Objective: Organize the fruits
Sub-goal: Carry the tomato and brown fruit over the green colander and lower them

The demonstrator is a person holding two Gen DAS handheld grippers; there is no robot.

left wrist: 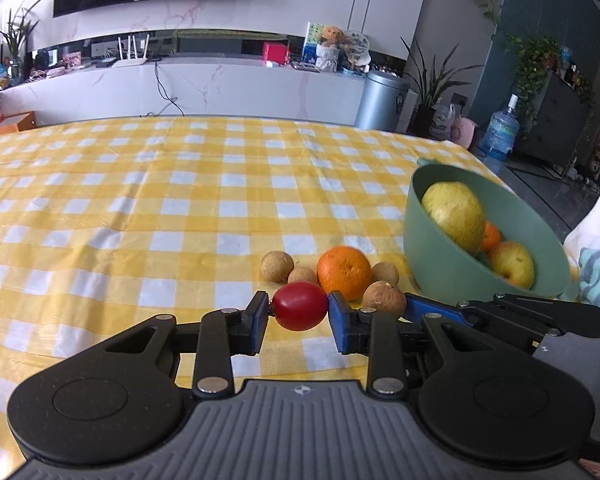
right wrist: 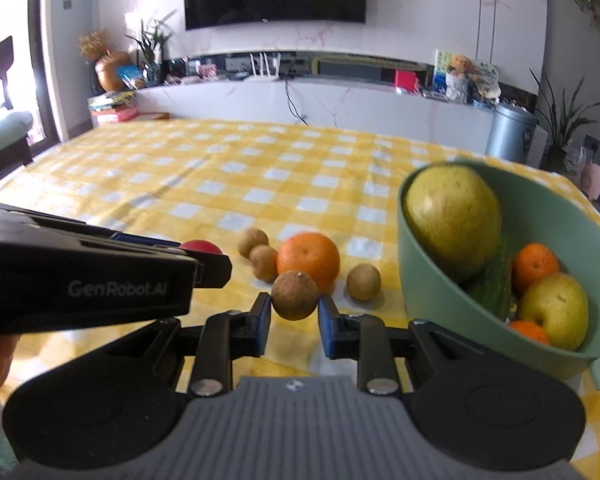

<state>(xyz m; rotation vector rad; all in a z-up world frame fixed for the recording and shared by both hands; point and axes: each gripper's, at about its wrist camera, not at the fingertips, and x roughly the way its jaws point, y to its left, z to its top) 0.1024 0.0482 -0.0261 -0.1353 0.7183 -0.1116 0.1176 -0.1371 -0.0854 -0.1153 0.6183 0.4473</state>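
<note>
My left gripper (left wrist: pixel 299 312) is shut on a red cherry tomato (left wrist: pixel 299 306), just above the yellow checked tablecloth (left wrist: pixel 140 208). My right gripper (right wrist: pixel 294 306) is shut on a brown longan (right wrist: pixel 295 295); the same longan (left wrist: pixel 384 298) shows in the left wrist view. Behind them lie an orange (left wrist: pixel 343 266) (right wrist: pixel 309 259) and three more longans (left wrist: pixel 277 266) (left wrist: pixel 302 276) (left wrist: pixel 385 273). A green bowl (left wrist: pixel 440 268) (right wrist: pixel 428 280) at the right is tilted and holds a big yellow-green fruit (right wrist: pixel 454 218), a yellow apple (right wrist: pixel 556 309), small oranges and something green.
The table's far edge meets a white TV cabinet (left wrist: pixel 180 84). A grey bin (left wrist: pixel 384 98) and a water bottle (left wrist: pixel 500 128) stand on the floor beyond the right side. The left gripper's body (right wrist: pixel 80 280) fills the left of the right wrist view.
</note>
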